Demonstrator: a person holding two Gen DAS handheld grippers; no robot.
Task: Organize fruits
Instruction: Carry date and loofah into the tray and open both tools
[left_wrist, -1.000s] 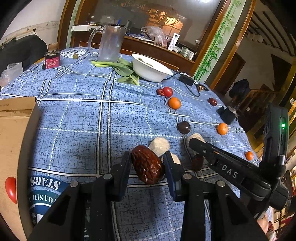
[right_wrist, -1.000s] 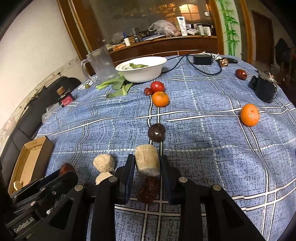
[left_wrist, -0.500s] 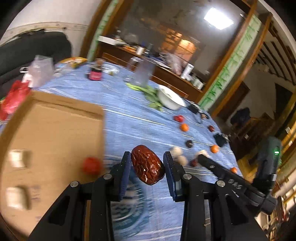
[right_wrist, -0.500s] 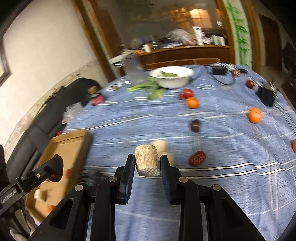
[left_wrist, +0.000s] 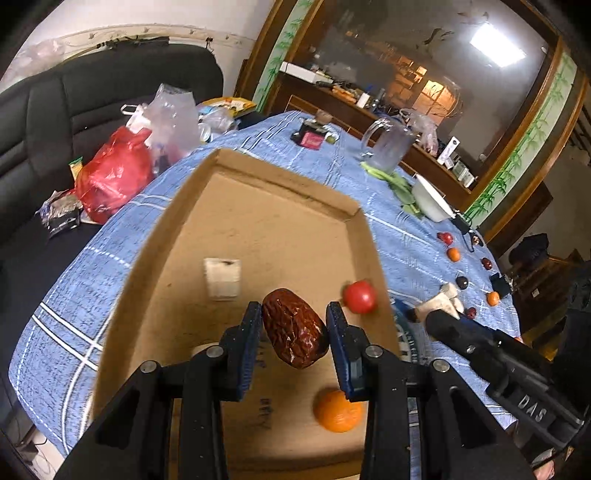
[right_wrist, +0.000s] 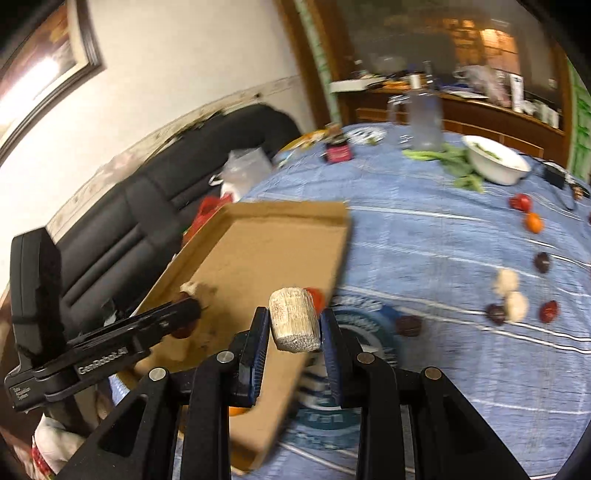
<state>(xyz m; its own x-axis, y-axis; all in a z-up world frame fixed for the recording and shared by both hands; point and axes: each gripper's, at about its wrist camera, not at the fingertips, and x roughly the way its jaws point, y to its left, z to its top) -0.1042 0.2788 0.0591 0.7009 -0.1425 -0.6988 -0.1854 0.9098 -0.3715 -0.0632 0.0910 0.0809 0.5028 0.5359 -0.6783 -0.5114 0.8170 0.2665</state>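
Clearly, a wrinkled date (left_wrist: 293, 328) is clamped across its middle by the left tool (left_wrist: 293, 334), above the box (left_wrist: 258, 229). It is judged light and slightly soft, so gentle pressure should suffice. A pale, rough cylinder (right_wrist: 294, 319), likely light and stiff, is pinched at its flanks by the right tool (right_wrist: 294, 341), over the box's near edge. Inside the box a tomato (left_wrist: 359, 296), an orange (left_wrist: 338, 410) and a white block (left_wrist: 222, 277) are seen; they could be struck on release. More fruit is scattered beyond the box on the surface (right_wrist: 424, 236).

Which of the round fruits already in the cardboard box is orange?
The orange fruit nearest the camera, below the left tool; the other round one, a tomato, is red.
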